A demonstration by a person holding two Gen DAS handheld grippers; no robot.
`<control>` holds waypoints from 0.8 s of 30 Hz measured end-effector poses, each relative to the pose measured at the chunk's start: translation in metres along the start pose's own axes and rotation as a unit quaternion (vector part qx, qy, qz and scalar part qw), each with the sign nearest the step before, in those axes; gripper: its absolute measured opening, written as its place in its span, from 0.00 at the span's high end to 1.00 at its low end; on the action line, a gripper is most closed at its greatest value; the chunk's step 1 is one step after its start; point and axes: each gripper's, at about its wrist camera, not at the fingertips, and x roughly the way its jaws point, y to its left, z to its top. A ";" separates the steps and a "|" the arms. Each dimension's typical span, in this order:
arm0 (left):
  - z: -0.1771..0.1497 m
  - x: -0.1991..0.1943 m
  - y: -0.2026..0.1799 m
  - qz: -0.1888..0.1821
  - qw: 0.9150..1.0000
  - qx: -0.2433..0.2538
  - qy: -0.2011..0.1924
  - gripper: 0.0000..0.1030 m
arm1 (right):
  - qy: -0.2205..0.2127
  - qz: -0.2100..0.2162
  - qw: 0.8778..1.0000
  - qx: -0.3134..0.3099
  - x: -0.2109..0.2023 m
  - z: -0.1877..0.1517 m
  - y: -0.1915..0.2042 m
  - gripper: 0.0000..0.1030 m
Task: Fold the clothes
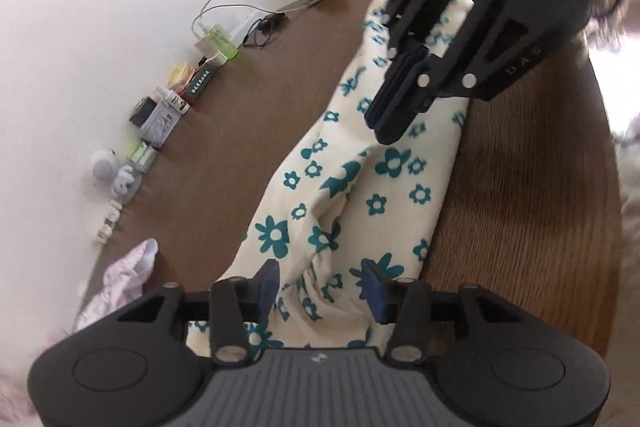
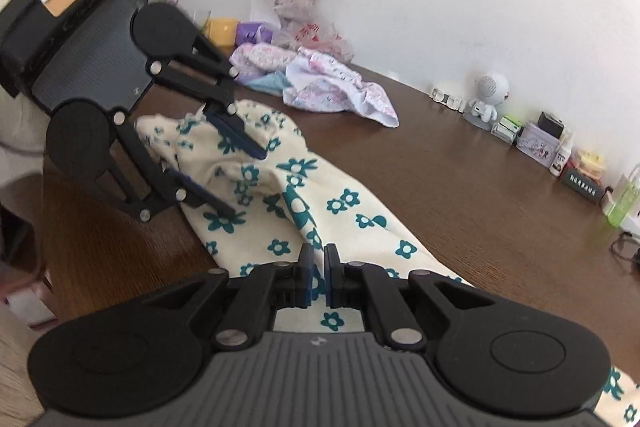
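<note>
Brown table | my left gripper spread over floral garment | my right gripper pressed together

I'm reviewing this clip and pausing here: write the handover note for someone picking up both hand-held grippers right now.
Left hand-held gripper: open, over the gathered end of the floral garment, not gripping it.
Right hand-held gripper: shut at the garment's other end; whether it pinches cloth is unclear.
The garment lies as a long strip on the brown table.
Other clothes wait in a heap near the wall.
Done: strip narrowed lengthwise, apparently.
Left: fold it end to end, then the heap.
</note>
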 end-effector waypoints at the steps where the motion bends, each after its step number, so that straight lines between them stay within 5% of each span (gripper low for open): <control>1: 0.000 -0.008 0.015 -0.015 0.999 -0.042 -0.018 0.52 | -0.012 0.003 0.999 0.030 -0.010 0.002 -0.011 0.92; 5: 0.005 -0.020 0.070 -0.050 0.977 -0.189 -0.081 0.49 | -0.029 -0.035 0.994 0.097 -0.023 0.008 -0.050 0.91; 9: 0.007 0.023 0.102 -0.055 0.969 -0.237 -0.031 0.55 | 0.012 -0.083 0.989 0.119 0.000 0.002 -0.073 0.90; 12: -0.012 0.052 0.111 -0.054 0.967 -0.247 0.021 0.78 | 0.050 -0.108 0.984 0.129 0.012 -0.015 -0.082 0.89; 19: -0.068 0.055 0.137 -0.081 0.924 -0.373 0.013 0.82 | 0.065 -0.135 0.967 0.204 -0.023 -0.062 -0.099 0.87; 24: -0.073 0.042 0.143 -0.021 0.926 -0.377 0.029 0.83 | 0.066 -0.134 0.967 0.207 -0.029 -0.064 -0.099 0.86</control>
